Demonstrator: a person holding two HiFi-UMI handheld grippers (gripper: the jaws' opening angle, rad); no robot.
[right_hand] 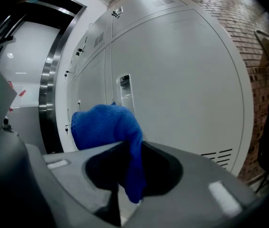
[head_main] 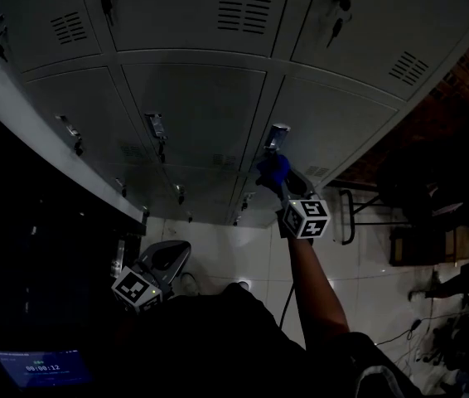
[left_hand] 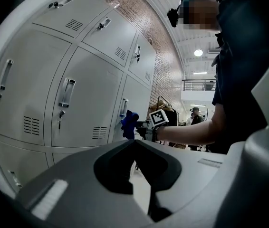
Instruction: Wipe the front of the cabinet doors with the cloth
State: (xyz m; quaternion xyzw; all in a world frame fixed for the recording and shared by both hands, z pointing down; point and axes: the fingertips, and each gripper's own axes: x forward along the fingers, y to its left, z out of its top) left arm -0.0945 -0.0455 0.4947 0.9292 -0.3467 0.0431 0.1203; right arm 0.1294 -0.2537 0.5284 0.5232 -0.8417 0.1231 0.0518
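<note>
Blue cloth point(right_hand: 107, 127) is pinched between the jaws of the right tool point(head_main: 278, 177), bunched above them with a tail hanging down through the gap. It is held up at the front of a grey metal cabinet door point(right_hand: 182, 80), just beside the door's handle point(right_hand: 124, 91), though no view shows whether it touches the door. The left tool point(left_hand: 135, 144) is low at the person's side, well apart from the cabinet, with its jaws drawn together and nothing between them.
</note>
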